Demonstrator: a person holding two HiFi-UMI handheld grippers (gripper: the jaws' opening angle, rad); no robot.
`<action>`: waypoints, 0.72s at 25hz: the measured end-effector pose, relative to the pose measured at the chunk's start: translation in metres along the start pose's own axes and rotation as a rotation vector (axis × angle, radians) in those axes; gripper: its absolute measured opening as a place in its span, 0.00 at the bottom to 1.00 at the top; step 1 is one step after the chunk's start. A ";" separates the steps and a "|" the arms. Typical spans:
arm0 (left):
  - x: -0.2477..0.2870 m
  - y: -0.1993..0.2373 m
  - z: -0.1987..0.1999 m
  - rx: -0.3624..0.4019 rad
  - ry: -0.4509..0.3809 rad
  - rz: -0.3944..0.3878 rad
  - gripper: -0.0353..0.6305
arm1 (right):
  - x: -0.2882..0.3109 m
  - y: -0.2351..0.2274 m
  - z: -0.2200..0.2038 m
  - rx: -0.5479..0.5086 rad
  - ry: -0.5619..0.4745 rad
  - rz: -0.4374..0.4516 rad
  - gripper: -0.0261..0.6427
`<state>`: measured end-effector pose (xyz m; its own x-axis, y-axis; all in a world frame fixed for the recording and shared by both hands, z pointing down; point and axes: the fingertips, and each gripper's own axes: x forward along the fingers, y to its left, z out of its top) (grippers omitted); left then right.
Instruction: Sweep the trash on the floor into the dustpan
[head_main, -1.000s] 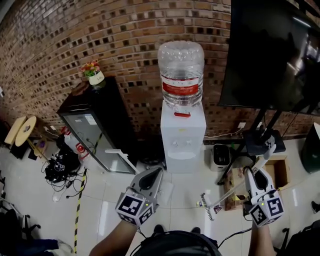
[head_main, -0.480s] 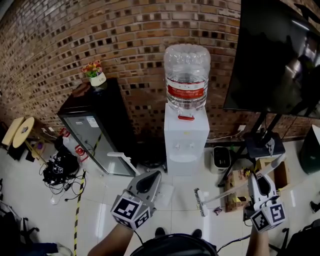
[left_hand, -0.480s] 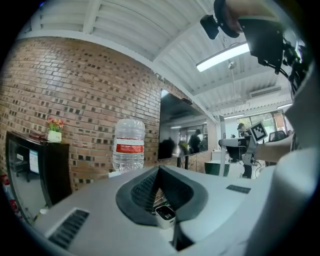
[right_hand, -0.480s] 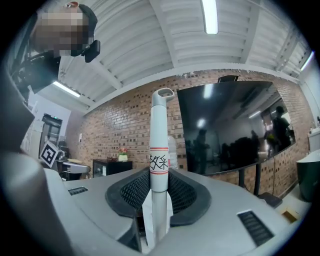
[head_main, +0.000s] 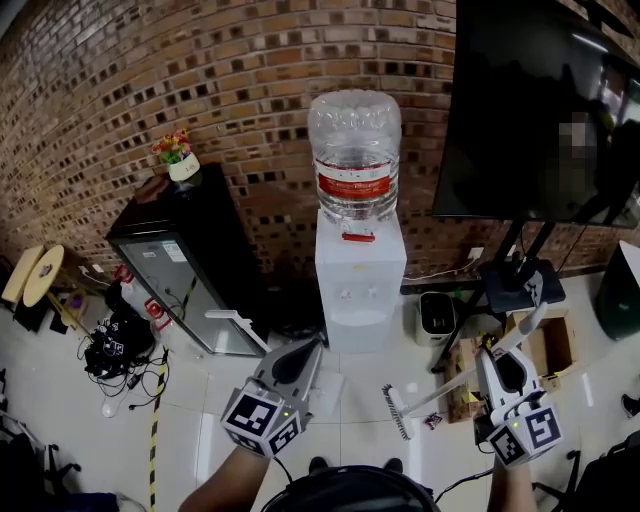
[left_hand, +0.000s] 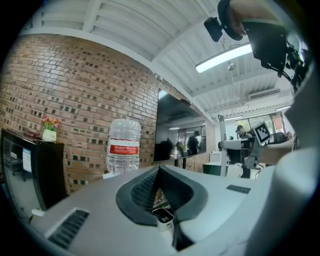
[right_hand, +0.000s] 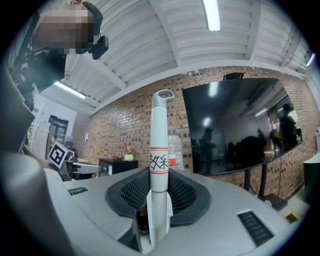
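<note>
Broom handle (right_hand: 159, 150) is pinched in right gripper (head_main: 492, 360); brush head (head_main: 395, 410) is now swung further left of it, toward the dustpan (head_main: 327, 390) clamped in left gripper (head_main: 302, 356), so the sweep is judged under way.

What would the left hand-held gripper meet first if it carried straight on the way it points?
Probably the water dispenser: the left hand-held gripper aims about at its white cabinet, though depth is unclear.
</note>
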<state>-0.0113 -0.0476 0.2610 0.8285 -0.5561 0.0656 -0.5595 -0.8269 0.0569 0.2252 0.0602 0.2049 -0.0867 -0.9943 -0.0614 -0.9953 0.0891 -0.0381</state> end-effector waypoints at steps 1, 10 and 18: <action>0.001 -0.002 0.001 0.002 0.003 0.001 0.07 | -0.001 0.000 -0.001 -0.004 0.003 0.004 0.20; 0.006 -0.007 -0.004 -0.009 0.009 0.017 0.07 | -0.006 -0.005 -0.004 -0.026 0.017 0.008 0.20; 0.006 -0.013 -0.002 -0.006 0.008 0.020 0.07 | -0.012 -0.012 0.000 -0.032 0.018 -0.003 0.20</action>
